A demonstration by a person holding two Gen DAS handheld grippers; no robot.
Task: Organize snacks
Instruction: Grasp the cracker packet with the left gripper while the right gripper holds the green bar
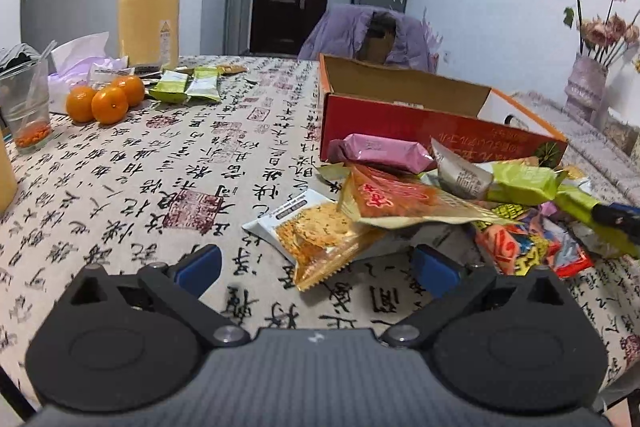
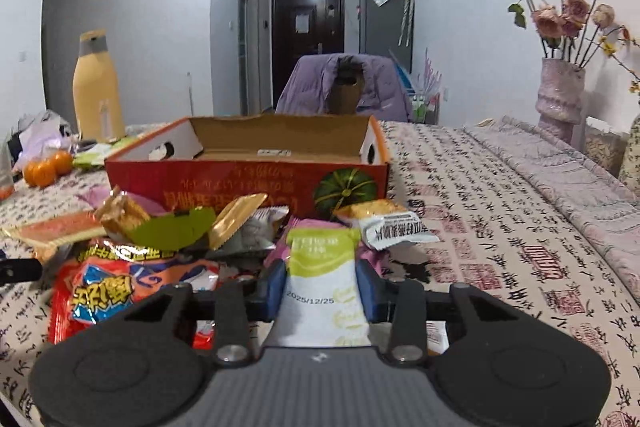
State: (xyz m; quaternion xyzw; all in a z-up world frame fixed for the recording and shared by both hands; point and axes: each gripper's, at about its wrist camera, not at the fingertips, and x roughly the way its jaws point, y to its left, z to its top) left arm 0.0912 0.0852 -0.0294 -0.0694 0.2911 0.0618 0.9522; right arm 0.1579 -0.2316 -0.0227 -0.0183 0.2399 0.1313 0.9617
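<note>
A pile of snack packets lies on the table in front of an open red cardboard box. In the left wrist view my left gripper stands open low over the cloth, a clear cracker packet lying between its blue pads and touching neither. The right wrist view shows my right gripper shut on a green-and-white packet, pads pressing both its sides. Behind it lie a red crisp bag, gold packets and the red box, whose inside looks bare apart from a small label.
Three oranges, a tall yellow flask, a glass, tissues and two green packets stand at the far left. A vase of dried roses stands far right. A chair with a purple jacket is behind the table.
</note>
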